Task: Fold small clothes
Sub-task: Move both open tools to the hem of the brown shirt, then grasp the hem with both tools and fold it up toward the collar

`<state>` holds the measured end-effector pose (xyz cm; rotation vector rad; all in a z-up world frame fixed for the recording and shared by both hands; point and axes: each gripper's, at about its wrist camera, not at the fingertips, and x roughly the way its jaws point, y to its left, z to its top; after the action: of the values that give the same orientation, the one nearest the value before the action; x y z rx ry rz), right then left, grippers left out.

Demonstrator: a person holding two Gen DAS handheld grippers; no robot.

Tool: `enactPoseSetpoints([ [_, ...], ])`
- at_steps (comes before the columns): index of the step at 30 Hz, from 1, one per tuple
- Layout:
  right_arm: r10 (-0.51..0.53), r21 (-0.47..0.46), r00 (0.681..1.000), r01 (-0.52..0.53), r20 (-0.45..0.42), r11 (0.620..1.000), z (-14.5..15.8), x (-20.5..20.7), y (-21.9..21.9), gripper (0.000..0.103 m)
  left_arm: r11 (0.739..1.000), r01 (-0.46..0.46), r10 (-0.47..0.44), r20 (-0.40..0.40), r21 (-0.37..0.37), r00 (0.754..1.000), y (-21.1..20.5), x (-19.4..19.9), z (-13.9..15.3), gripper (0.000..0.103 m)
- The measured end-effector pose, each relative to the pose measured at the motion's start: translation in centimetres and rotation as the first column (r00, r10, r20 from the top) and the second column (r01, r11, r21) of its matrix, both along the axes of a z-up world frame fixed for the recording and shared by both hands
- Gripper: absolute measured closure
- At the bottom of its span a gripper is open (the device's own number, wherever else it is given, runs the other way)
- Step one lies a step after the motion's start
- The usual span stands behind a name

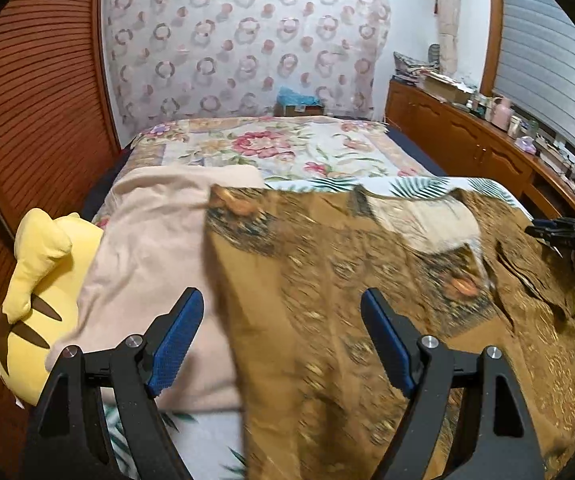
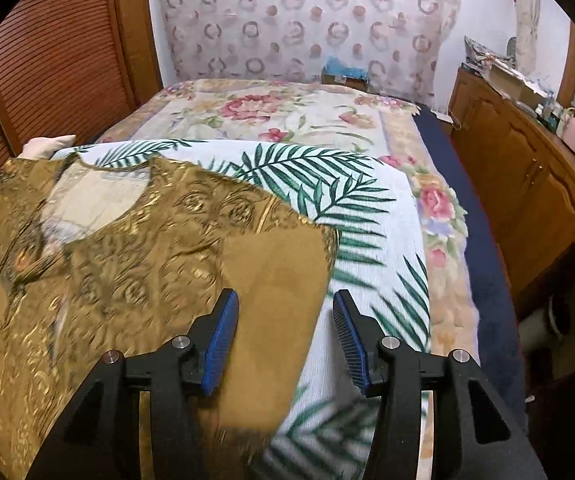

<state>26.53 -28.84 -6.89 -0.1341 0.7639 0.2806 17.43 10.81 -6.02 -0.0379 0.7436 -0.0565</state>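
Both grippers, left gripper (image 1: pixel 283 320) and right gripper (image 2: pixel 285 320), fingers spread empty over golden shirt (image 1: pixel 367 320) edges.

The gold-brown garment (image 2: pixel 135 264) is thin cloth with a metallic-looking sheen, its printed pattern catching the light, while the plain flap near the fingers looks matt. Beside it the beige garment (image 1: pixel 147 248) is soft, dull cloth. Both lie on a palm-leaf sheet (image 2: pixel 367 240) of finely ribbed weave, over a flowered blanket (image 1: pixel 287 144) that looks fuzzy. The yellow plush toy (image 1: pixel 43 264) is smooth, matt fabric. Each gripper, left (image 1: pixel 283 336) and right (image 2: pixel 285 332), is matt black plastic with blue ridged pads (image 2: pixel 221 344) and bright metal pins. The cabinet (image 1: pixel 467 136) is glossy varnished wood.
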Motion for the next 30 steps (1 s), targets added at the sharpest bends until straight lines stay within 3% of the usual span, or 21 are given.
enactPoseSetpoints([
  [3, 0.004, 0.008, 1.000, -0.004, 0.010, 1.000, -0.3, 1.1, 0.2, 0.052, 1.000, -0.002, 0.002, -0.014, 0.006, 1.000, 0.8, 1.6, -0.2, 0.026],
  [8, 0.000, 0.012, 1.000, -0.001, 0.028, 1.000, -0.9, 1.8, 0.6, 0.051, 1.000, 0.003, -0.004, -0.052, -0.021, 0.999, 2.2, 4.1, -1.1, 0.048],
  [19, 0.003, 0.012, 1.000, -0.004, 0.030, 1.000, -1.0, 1.8, 0.4, 0.050, 0.999, -0.003, -0.002, -0.080, -0.054, 0.997, 3.4, 7.2, -2.0, 0.054],
  [25, 0.003, 0.010, 0.999, -0.003, 0.033, 1.000, -1.1, 1.8, 0.4, 0.050, 0.998, 0.028, -0.032, -0.074, -0.064, 0.997, 3.1, 7.2, -2.0, 0.078],
  [30, 0.041, 0.004, 0.998, -0.041, 0.038, 0.999, -1.0, 1.6, 0.8, 0.053, 0.997, 0.048, -0.052, -0.084, -0.053, 0.995, 2.6, 7.2, -1.9, 0.086],
])
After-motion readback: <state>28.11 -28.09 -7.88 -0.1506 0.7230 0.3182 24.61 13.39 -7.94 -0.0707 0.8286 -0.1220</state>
